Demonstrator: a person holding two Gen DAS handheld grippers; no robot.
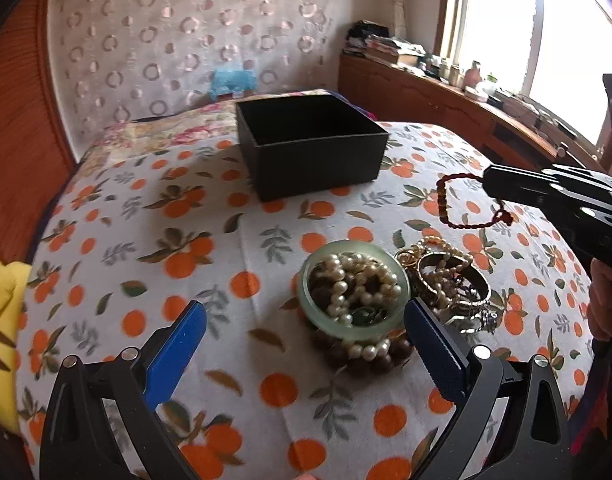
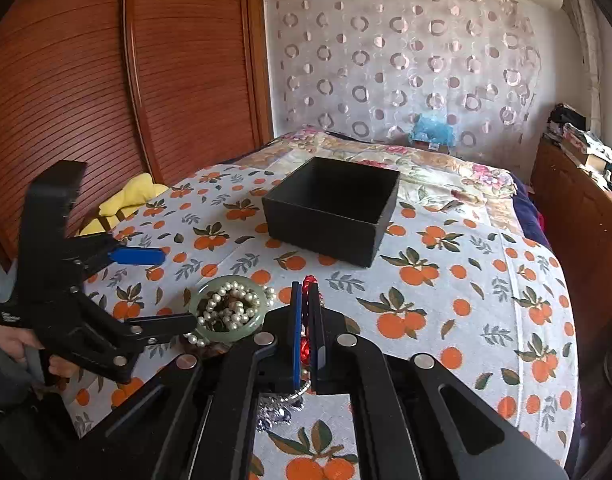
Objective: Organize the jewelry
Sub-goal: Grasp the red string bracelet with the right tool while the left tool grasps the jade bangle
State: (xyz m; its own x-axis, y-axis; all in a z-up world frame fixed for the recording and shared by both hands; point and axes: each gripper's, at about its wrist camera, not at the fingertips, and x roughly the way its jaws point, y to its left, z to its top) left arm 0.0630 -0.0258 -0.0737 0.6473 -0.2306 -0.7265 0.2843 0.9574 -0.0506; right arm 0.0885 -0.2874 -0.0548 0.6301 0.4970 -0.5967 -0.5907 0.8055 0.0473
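Note:
An open black box point(image 1: 312, 146) point(image 2: 333, 210) stands on the orange-print bedspread. A pale green bangle point(image 1: 354, 290) point(image 2: 228, 312) lies over pearl strands point(image 1: 358, 280) and brown beads. Gold and silver bracelets point(image 1: 454, 284) lie right of it. My right gripper point(image 2: 305, 292) point(image 1: 491, 179) is shut on a red cord bracelet point(image 1: 446, 204) point(image 2: 309, 282) and holds it above the pile. My left gripper point(image 1: 306, 320) point(image 2: 174, 284) is open and empty, with the bangle between its blue pads.
A yellow cloth point(image 1: 2, 320) point(image 2: 124, 204) lies at the bed's left edge by the wooden wardrobe point(image 2: 106, 80). A wooden cabinet point(image 1: 446, 112) with clutter runs along the right under the window. A curtain hangs behind the bed.

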